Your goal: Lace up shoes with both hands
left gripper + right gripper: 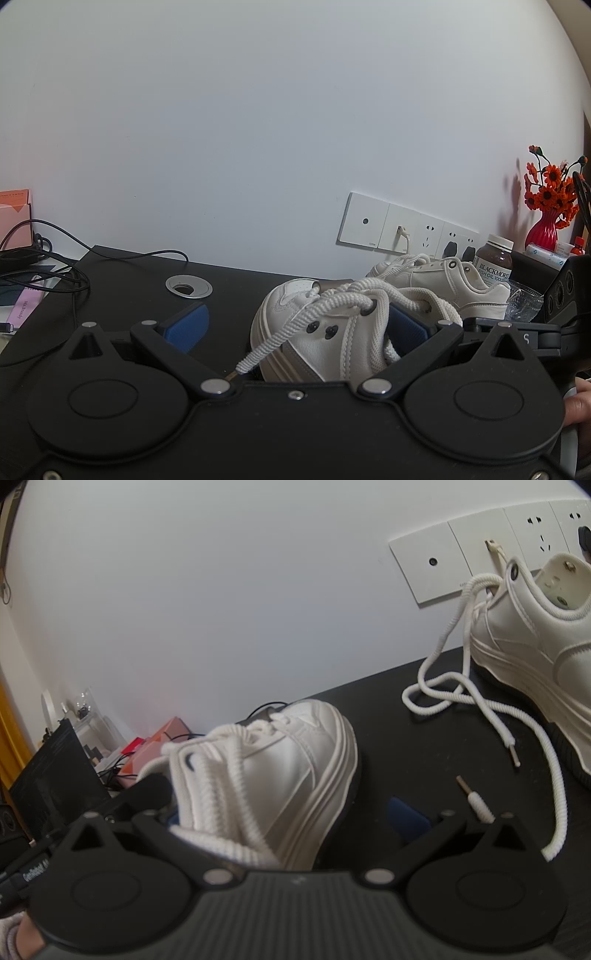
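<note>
A white sneaker [314,332] stands on the black desk [122,280] between the wide-spread blue pads of my left gripper [295,321]. The left pad [186,326] is clear of it and the right pad [406,328] lies against its thick laces. One lace end [273,345] hangs from an eyelet toward the gripper body. A second white sneaker [461,284] stands behind. In the right wrist view the near sneaker [288,760] fills the left side of my open right gripper [288,812]. The far sneaker [535,664] trails loose laces [461,694], and a metal-tipped lace end [476,801] lies by the right finger.
A row of wall sockets [402,229] runs behind the shoes. A fish-oil bottle [493,262], a red vase of orange flowers [543,229] and a glass crowd the right. A cable grommet [188,286], cables [55,273] and a pink box [14,218] sit left.
</note>
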{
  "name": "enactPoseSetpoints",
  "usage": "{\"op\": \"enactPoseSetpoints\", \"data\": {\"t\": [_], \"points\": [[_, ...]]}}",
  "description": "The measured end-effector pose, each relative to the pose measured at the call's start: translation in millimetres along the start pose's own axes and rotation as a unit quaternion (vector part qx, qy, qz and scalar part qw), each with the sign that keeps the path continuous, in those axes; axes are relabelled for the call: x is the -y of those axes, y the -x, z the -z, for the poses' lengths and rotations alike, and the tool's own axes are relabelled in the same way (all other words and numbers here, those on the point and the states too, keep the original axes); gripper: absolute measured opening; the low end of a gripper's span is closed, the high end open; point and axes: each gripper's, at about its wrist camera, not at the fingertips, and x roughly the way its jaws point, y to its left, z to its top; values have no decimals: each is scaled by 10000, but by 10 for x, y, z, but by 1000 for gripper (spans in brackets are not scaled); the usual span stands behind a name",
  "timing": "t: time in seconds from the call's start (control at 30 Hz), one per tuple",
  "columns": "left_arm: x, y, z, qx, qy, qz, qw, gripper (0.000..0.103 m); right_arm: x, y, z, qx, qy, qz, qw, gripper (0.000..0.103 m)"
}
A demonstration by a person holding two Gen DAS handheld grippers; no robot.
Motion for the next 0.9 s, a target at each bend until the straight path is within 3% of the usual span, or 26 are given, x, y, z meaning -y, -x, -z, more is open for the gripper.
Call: {"op": "enactPoseSetpoints", "data": {"t": [0.9], "points": [[18, 6, 7, 14, -3, -15, 10000, 103, 10, 5, -4, -18, -4, -13, 10000, 102]]}}
